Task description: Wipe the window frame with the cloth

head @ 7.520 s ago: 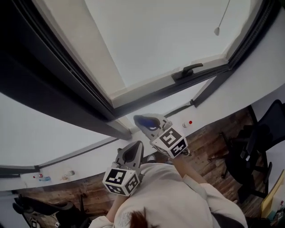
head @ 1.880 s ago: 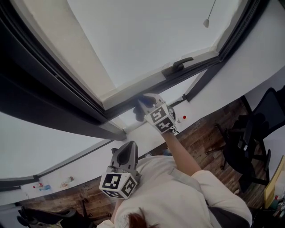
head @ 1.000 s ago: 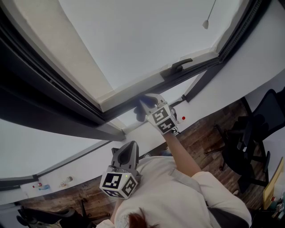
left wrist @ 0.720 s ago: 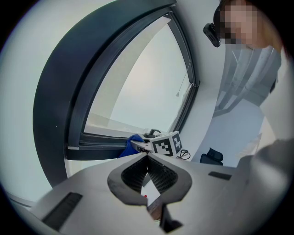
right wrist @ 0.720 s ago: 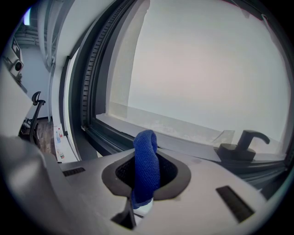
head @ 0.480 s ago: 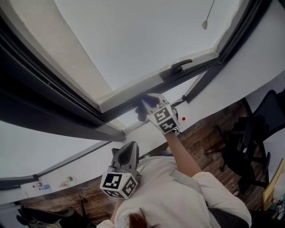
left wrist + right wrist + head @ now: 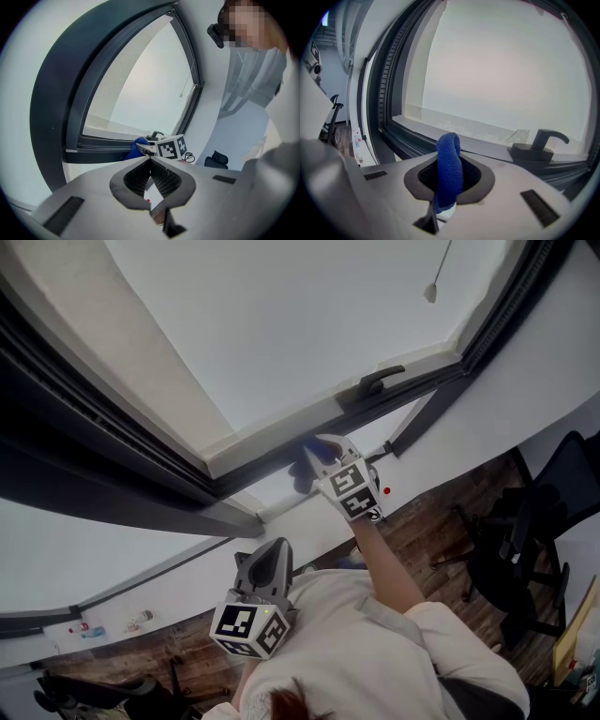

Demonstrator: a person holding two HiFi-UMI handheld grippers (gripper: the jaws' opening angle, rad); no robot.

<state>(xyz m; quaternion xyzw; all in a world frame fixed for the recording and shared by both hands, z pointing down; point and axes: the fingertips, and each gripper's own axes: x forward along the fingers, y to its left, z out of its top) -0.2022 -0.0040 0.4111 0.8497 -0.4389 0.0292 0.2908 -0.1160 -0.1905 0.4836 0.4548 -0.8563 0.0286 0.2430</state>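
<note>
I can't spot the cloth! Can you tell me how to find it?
Find the big window, then follow its dark bottom frame left from the black handle. The cloth is pinched in the right gripper, held up to that frame. It is the only bright blue, fuzzy thing there.

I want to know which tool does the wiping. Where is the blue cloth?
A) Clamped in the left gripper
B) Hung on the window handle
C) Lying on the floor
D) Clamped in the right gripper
D: the right gripper has its jaws closed on the blue cloth, while the left gripper is shut with nothing in it.
</note>
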